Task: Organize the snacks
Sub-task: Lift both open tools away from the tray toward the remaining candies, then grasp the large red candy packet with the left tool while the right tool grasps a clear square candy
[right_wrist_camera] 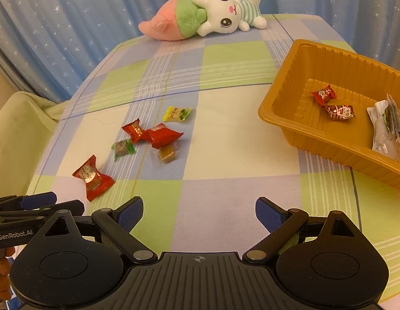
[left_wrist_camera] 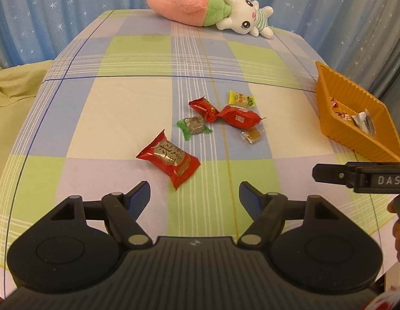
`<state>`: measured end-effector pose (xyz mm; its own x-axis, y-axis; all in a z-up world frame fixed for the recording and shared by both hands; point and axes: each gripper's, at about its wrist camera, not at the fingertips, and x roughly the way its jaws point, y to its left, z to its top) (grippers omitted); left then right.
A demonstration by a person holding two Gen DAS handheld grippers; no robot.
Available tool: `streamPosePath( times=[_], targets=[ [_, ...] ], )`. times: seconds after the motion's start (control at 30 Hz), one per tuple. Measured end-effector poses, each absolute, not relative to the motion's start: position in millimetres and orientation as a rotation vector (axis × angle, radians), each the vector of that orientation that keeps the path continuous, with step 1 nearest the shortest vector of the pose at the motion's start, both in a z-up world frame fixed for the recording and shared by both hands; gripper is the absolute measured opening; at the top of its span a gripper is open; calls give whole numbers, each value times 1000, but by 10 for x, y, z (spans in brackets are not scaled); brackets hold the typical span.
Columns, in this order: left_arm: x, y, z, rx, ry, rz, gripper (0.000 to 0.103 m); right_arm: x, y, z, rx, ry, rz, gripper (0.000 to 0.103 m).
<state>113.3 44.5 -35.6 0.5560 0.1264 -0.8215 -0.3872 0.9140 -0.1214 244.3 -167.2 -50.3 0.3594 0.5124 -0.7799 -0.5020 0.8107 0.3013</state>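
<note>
Several wrapped snacks lie loose on the checked tablecloth: a large red packet [left_wrist_camera: 169,160] [right_wrist_camera: 93,178] nearest, a green-wrapped sweet [left_wrist_camera: 193,126] [right_wrist_camera: 123,148], two red packets [left_wrist_camera: 203,108] [left_wrist_camera: 240,116], a yellow sweet [left_wrist_camera: 241,99] [right_wrist_camera: 177,113] and a clear-wrapped brown sweet [left_wrist_camera: 250,134] [right_wrist_camera: 167,153]. An orange tray [right_wrist_camera: 285,103] [left_wrist_camera: 329,98] at the right holds two small red sweets [right_wrist_camera: 324,94] and a white packet [right_wrist_camera: 383,131]. My left gripper [left_wrist_camera: 194,196] is open and empty just short of the large red packet. My right gripper [right_wrist_camera: 199,211] is open and empty over bare cloth.
A pink and green plush with a white rabbit [left_wrist_camera: 213,10] [right_wrist_camera: 207,18] lies at the table's far edge. Blue star-patterned curtains [left_wrist_camera: 58,13] hang behind. A pale green cloth [left_wrist_camera: 11,85] lies left of the table.
</note>
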Motion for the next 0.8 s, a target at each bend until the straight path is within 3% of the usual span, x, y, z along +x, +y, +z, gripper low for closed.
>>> streamPosePath(
  times=[0.8],
  targets=[
    [1631,653,-662,-329,947,360,72,2622,-1565,-666,7,1048,617,93]
  ],
)
